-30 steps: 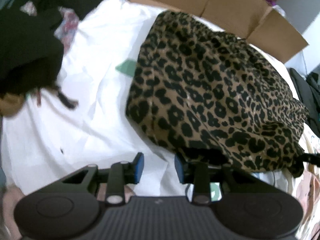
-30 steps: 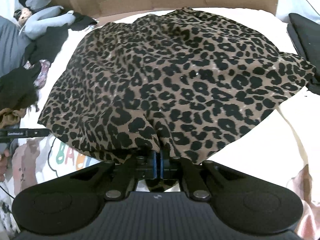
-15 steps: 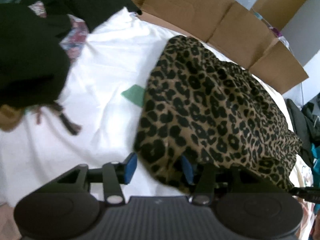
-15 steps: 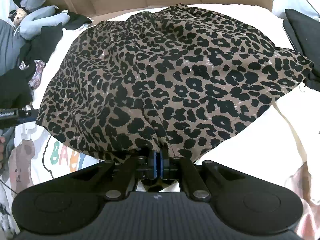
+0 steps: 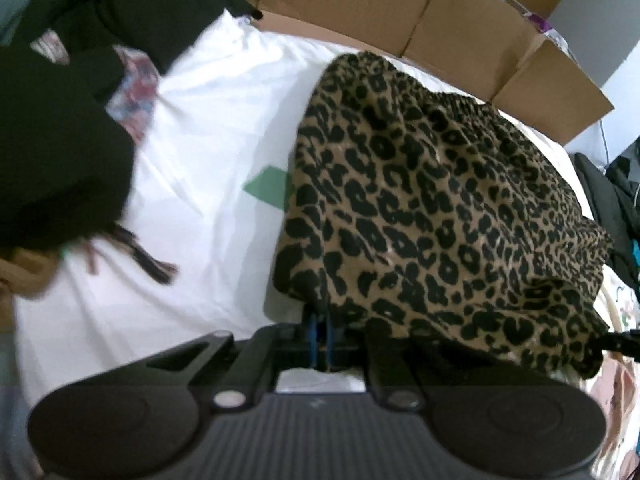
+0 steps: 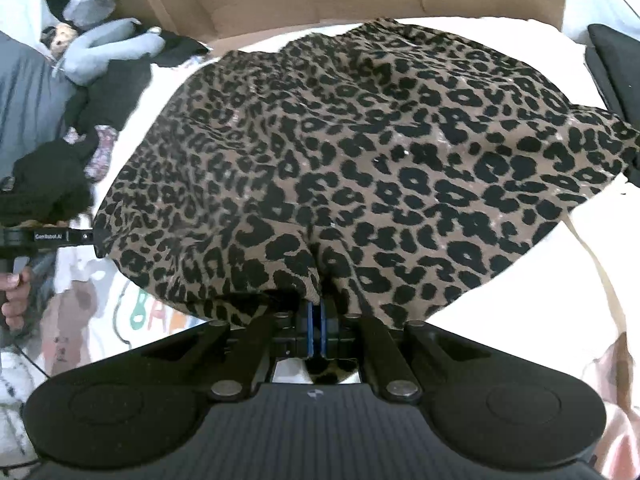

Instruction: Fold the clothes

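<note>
Centrally, a brown-and-black leopard-print fabric garment (image 6: 360, 160) lies spread over a white sheet-covered bed (image 5: 208, 120), its far gathered edge near the bed's far edge, where flattened brown cardboard box panels (image 5: 420, 12) stand. The right gripper (image 6: 317, 316) is clamped on the garment's near hem, blue pads pressed together with cloth bunched between them. The left gripper (image 5: 320, 336) has just been closing, and its blue pads now pinch the hem at the garment's near-left corner; in the right wrist view this gripper (image 6: 94, 236) appears at the garment's left edge, with the person's fingers (image 6: 16, 292) on its handle. The hem between the two grip points hangs slightly raised off the sheet. A small green patch (image 5: 270, 190) shows on the sheet just beside the garment's left edge. Dark black clothing (image 5: 56, 160) is heaped at the bed's left side, well apart from the garment.
</note>
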`<action>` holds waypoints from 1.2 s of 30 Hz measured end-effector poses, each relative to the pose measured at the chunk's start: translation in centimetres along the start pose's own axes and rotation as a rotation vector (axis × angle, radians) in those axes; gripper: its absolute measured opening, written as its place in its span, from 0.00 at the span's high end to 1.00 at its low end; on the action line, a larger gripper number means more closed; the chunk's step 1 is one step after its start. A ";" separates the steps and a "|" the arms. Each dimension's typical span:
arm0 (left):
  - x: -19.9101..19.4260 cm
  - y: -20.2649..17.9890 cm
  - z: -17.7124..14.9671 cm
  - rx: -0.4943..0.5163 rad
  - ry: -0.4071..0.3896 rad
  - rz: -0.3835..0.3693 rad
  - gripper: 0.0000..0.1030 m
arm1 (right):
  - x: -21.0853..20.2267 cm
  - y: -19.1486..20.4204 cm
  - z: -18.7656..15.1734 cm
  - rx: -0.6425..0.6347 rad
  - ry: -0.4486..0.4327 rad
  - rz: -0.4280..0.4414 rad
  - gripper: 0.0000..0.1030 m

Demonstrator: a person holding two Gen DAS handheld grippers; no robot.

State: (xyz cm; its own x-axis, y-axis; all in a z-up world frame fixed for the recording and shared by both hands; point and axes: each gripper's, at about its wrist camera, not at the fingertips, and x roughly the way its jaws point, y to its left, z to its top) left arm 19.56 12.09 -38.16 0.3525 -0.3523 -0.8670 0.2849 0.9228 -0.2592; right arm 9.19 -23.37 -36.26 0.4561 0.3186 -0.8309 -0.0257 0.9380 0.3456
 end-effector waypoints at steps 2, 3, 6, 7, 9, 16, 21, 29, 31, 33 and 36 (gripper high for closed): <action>-1.1 0.2 0.5 0.012 0.013 0.026 0.96 | -0.2 0.4 0.1 -0.018 0.001 0.015 0.99; -1.4 0.3 0.8 0.024 0.018 0.042 0.96 | -0.2 0.5 0.0 -0.026 0.004 0.020 0.99; -2.2 0.8 1.5 0.046 0.029 0.071 0.97 | 0.0 0.8 -0.2 -0.043 0.020 0.033 0.99; -2.3 0.8 1.6 0.062 0.030 0.079 0.97 | 0.2 0.7 -0.3 -0.043 0.029 0.038 0.99; -2.0 0.6 1.8 0.092 0.040 0.096 0.97 | 0.6 0.8 -0.6 -0.050 0.046 0.046 0.99; -0.5 2.2 1.3 0.038 0.037 0.127 0.92 | 2.6 1.2 -2.5 -0.090 0.122 0.044 0.99; 0.5 3.6 -0.3 -0.064 0.038 0.101 0.72 | 2.9 0.8 -2.6 -0.075 0.133 0.023 0.99; 0.9 4.5 -1.8 -0.130 0.022 0.046 0.48 | 3.0 0.3 -1.5 -0.062 0.128 0.001 0.99; 1.4 4.6 -2.0 -0.128 0.022 0.067 0.48 | 3.2 0.3 -1.3 -0.059 0.124 -0.006 0.99; 1.6 4.8 -2.1 -0.143 0.013 0.055 0.49 | 3.2 0.2 -1.3 -0.054 0.120 -0.014 0.99; 2.0 4.3 -2.3 -0.125 0.010 0.031 0.49 | 3.2 0.3 -1.3 -0.060 0.123 -0.018 0.99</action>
State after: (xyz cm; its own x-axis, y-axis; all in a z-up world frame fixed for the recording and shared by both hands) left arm 19.47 15.67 -41.98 0.3502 -0.3220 -0.8796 0.1605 0.9458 -0.2823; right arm 9.50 -21.91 -39.41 0.3444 0.3129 -0.8851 -0.0732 0.9489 0.3070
